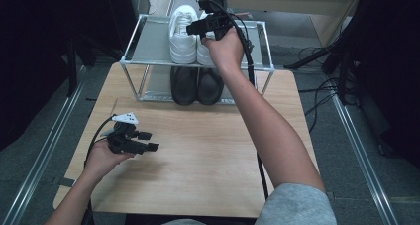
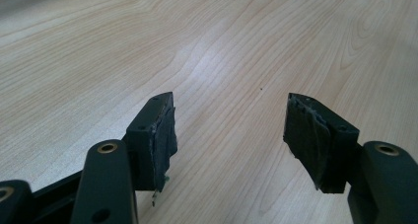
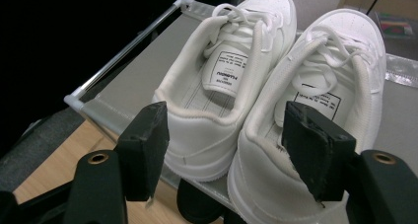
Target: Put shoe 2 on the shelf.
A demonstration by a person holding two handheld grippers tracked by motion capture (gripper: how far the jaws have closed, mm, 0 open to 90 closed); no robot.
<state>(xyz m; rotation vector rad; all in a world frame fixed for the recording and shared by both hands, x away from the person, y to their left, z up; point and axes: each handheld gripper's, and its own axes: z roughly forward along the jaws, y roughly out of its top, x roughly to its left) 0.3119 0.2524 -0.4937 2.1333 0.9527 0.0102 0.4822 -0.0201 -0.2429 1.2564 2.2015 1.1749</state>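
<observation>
My right gripper [image 3: 224, 150], jaws apart, hovers by white sneakers [image 3: 236, 81] on rack [image 1: 148, 46]; left gripper [image 2: 229, 135], jaws apart, over bench [image 2: 148, 46].

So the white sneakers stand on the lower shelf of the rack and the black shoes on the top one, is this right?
No, it is reversed. The high view shows the white sneakers on the top shelf of the rack and the black shoes on the lower one.
</observation>
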